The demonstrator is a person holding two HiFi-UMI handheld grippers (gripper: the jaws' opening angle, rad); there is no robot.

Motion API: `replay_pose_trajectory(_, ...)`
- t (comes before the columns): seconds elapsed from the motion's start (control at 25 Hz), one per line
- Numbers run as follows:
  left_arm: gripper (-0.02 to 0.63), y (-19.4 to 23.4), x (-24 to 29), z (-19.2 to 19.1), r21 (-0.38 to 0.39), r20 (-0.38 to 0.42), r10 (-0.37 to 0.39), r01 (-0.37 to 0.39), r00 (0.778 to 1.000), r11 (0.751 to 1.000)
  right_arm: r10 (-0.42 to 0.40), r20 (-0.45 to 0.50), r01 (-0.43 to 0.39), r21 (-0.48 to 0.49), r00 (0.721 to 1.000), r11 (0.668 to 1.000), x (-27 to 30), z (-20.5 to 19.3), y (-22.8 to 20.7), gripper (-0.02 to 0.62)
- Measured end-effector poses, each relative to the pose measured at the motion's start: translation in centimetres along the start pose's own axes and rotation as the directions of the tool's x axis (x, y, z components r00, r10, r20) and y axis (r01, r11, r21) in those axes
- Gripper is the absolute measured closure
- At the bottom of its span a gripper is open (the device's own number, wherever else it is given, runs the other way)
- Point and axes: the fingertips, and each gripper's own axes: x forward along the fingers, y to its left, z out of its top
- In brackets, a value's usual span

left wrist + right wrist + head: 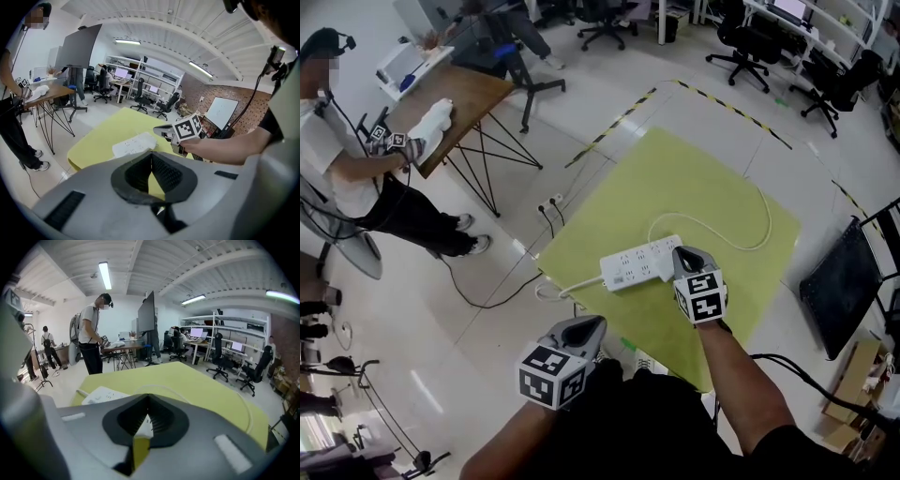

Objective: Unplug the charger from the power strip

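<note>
While standing over the yellow tabletop point(712, 178), holds the bare right forearm point(739, 375) stretched out ahead, with the right gripper point(682, 251) tipped nose-down at the right end of the white power strip point(639, 263). Has its jaws pressed together at the tips. Shows, in the right gripper view, a small white piece point(144, 425) in the gap just behind those tips; cannot tell whether that is the charger, or whether it is pinched. Hides the charger itself under the gripper's nose in the head view.

Holds the left forearm point(502, 450) tucked in close to the body, well back from the strip, with the left gripper point(592, 323) angled down and forward near the tabletop's front edge. Has those jaws closed too, tip against tip, with only yellow tabletop seen through the gap behind them.

Leaves the power strip lying flat on the tabletop near its front edge, with its own cord point(567, 286) trailing from the left end past the tabletop's edge and a thin white cable point(741, 246) looping across the yellow surface behind it.
</note>
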Motion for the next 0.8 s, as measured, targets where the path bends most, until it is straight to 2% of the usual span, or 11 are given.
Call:
replay_pose_trajectory(0.04,0.598,0.0,0.1,-0.1,0.0,-0.001,0.0,0.0,1.0,1.0,0.015,-0.014,-0.015,-0.027,1.0,1.0,-0.1,-0.7,0.4,0.592)
replay_pose_trajectory(0.08,0.598,0.0,0.1,-0.2,0.0,-0.004,0.0,0.0,1.0,1.0,0.034,-0.031,-0.036,-0.056,0.999,0.998,0.0,-1.5,1.0,0.565)
replay_pose_trajectory(0.16,0.598,0.1,0.1,-0.4,-0.003,-0.008,0.001,-0.001,1.0,1.0,0.069,-0.052,-0.074,-0.1,0.996,0.992,0.4,-2.6,2.1,0.349)
replay_pose_trajectory(0.4,0.598,-0.3,0.4,-0.2,-0.004,-0.003,-0.003,0.003,1.0,1.0,0.127,-0.058,-0.134,-0.138,0.99,0.981,1.1,-2.2,3.8,0.287)
replay_pose_trajectory(0.52,0.598,-0.3,0.4,-0.1,-0.008,-0.001,0.005,-0.005,1.0,1.0,0.163,-0.1,-0.177,-0.152,0.982,0.972,1.2,-3.1,5.1,0.279)
replay_pose_trajectory(0.68,0.598,-0.4,0.2,-0.3,-0.009,-0.002,0.013,-0.013,1.0,1.0,0.149,-0.154,-0.179,-0.206,0.977,0.962,2.0,-4.5,6.0,0.279)
replay_pose_trajectory(0.8,0.598,-0.5,0.1,-0.5,-0.011,-0.005,0.02,-0.02,1.0,1.0,0.12,-0.16,-0.153,-0.211,0.98,0.965,2.3,-4.8,5.8,0.31)
